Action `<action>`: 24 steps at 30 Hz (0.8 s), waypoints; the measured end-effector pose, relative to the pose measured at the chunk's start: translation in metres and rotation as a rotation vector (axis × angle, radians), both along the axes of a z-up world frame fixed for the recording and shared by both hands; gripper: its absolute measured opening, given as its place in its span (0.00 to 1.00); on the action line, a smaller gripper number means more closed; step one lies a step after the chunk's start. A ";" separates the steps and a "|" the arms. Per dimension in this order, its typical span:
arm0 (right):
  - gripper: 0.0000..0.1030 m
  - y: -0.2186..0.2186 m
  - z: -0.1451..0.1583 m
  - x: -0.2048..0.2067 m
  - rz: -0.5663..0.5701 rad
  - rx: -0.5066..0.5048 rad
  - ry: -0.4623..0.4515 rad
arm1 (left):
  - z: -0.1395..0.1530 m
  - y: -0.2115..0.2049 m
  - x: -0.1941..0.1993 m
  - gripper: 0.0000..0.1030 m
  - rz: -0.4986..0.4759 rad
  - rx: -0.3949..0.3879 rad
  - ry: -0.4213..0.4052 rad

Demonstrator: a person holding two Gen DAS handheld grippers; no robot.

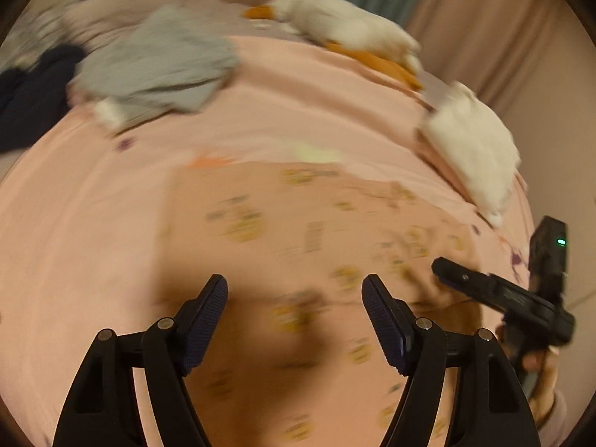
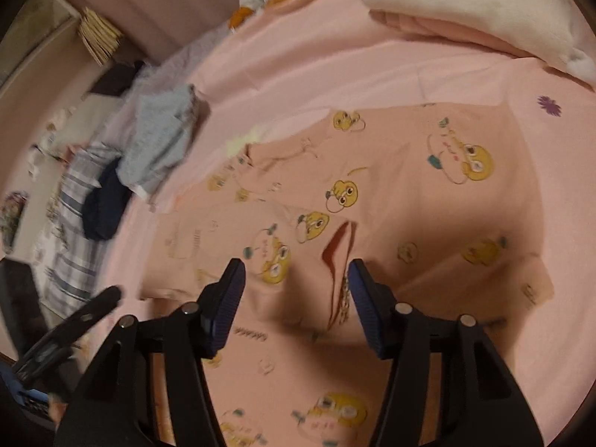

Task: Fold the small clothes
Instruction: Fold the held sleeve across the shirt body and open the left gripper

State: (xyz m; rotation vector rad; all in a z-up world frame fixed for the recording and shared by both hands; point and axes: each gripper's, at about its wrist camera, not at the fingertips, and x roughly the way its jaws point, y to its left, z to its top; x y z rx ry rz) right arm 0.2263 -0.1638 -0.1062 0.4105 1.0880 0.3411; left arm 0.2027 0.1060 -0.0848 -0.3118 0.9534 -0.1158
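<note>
A pink garment with yellow cartoon prints [image 2: 391, 201] lies spread flat on the pink bedsheet [image 2: 305, 59]; a raised crease runs down its middle. It also shows, blurred, in the left wrist view [image 1: 298, 231]. My right gripper [image 2: 296, 279] is open and empty just above the garment, by the crease. My left gripper [image 1: 294, 294] is open and empty above the garment's other side. The right gripper appears in the left wrist view [image 1: 484, 287], and the left one in the right wrist view [image 2: 74, 324].
A grey-blue garment [image 2: 160, 141] and a dark navy one [image 2: 106, 201] lie at the bed's far side, over a striped cloth [image 2: 70, 231]. A white plush toy with orange parts [image 1: 357, 33] and a white folded blanket [image 2: 476, 11] lie near the bed's edge.
</note>
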 end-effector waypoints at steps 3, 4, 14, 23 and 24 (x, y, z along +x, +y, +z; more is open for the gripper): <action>0.13 0.016 -0.014 0.009 0.010 -0.111 0.028 | -0.009 0.041 -0.014 0.72 0.087 -0.019 0.024; 0.08 0.021 -0.010 0.008 0.017 -0.136 0.007 | -0.012 0.051 -0.017 0.72 0.110 -0.024 0.033; 0.06 -0.031 0.086 -0.009 -0.065 -0.114 -0.192 | -0.018 0.080 -0.019 0.72 0.167 -0.097 0.045; 0.12 -0.065 0.026 0.005 -0.128 -0.236 -0.026 | -0.012 0.035 0.012 0.72 0.031 -0.049 0.019; 0.15 -0.066 0.021 0.006 -0.131 -0.265 -0.009 | -0.014 0.029 0.018 0.72 0.013 -0.045 0.019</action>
